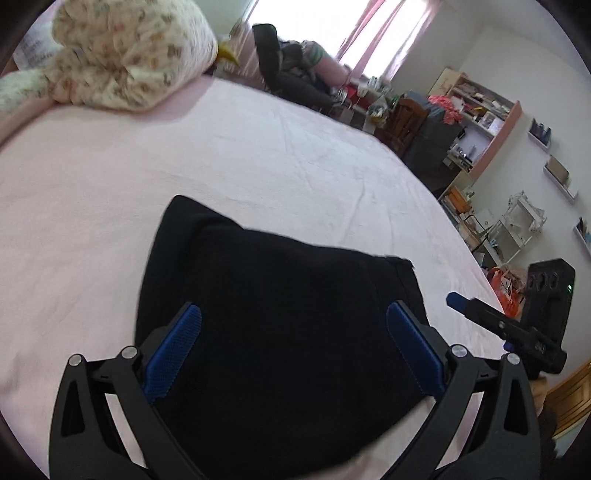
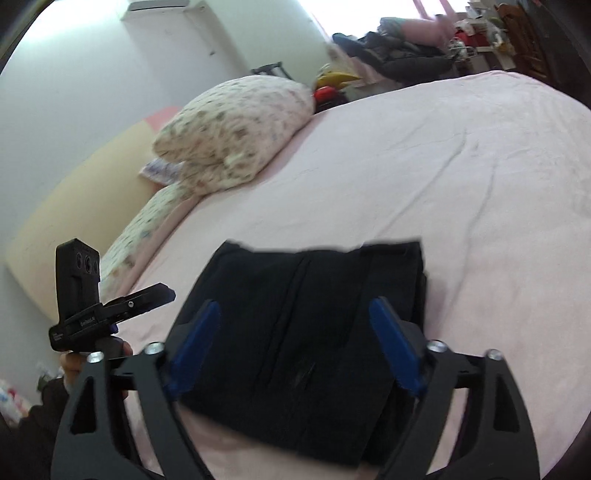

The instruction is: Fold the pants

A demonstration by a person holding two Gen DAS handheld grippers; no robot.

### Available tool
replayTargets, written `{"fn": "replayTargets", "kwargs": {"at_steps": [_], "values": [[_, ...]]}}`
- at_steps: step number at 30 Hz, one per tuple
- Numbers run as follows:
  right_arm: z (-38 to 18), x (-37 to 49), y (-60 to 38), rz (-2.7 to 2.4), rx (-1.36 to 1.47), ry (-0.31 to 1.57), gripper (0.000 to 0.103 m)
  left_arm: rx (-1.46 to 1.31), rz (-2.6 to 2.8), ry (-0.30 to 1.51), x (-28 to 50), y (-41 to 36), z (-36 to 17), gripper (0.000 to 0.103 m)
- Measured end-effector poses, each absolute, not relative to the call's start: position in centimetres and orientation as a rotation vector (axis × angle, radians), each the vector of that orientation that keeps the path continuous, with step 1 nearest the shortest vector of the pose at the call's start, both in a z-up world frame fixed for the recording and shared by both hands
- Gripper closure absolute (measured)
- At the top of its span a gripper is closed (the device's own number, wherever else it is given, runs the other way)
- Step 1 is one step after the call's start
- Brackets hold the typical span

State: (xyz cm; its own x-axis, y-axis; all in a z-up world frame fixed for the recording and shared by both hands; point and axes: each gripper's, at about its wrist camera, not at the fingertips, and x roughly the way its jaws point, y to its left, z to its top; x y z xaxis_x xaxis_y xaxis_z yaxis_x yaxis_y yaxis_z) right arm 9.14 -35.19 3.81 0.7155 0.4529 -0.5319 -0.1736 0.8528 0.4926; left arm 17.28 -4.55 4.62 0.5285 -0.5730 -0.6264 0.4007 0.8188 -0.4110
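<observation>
my left gripper (image 1: 293, 347) with its blue ribbed pads is spread wide, nothing pinched, hovering over the black fabric pants (image 1: 280, 314). my right gripper (image 2: 295, 343) is spread too, jaws apart above the same pants (image 2: 314, 332), empty. the pants lie in a compact layered bundle on the pale pink bedsheet (image 1: 258, 155), near its close edge, so i judge the folding is largely done and both tools are off it to let it sit. beyond: a floral cream pillow (image 1: 125, 55), cluttered shelves (image 1: 476, 107), a bright curtained window (image 1: 369, 29).
</observation>
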Motion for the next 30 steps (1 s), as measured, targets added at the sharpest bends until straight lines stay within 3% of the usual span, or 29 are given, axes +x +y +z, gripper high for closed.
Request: {"fn": "replayTargets", "kwargs": {"at_steps": [10,17,22,26,30], "values": [[2.0,2.3,-28.9,0.368,0.139,0.609,0.021,-0.142,-0.45,0.785,10.1,-3.7,1.8,0.002],[-1.1,3.0,-29.1,0.373,0.21,0.742,0.021,-0.136,-0.521,0.903,10.6,-4.6,-1.2,0.002],[-0.4,2.2,-30.0,0.399,0.264,0.707,0.021,-0.066,-0.499,0.854,10.0,-5.1,-1.0,0.002],[1.4,0.8,-30.2,0.4,0.231,0.608,0.02,0.025,-0.451,0.705,8.0,-5.8,0.8,0.002],[0.6,1.7,-30.1,0.364,0.201,0.665,0.02,0.068,-0.362,0.778,9.0,-6.0,-0.5,0.002]]}}
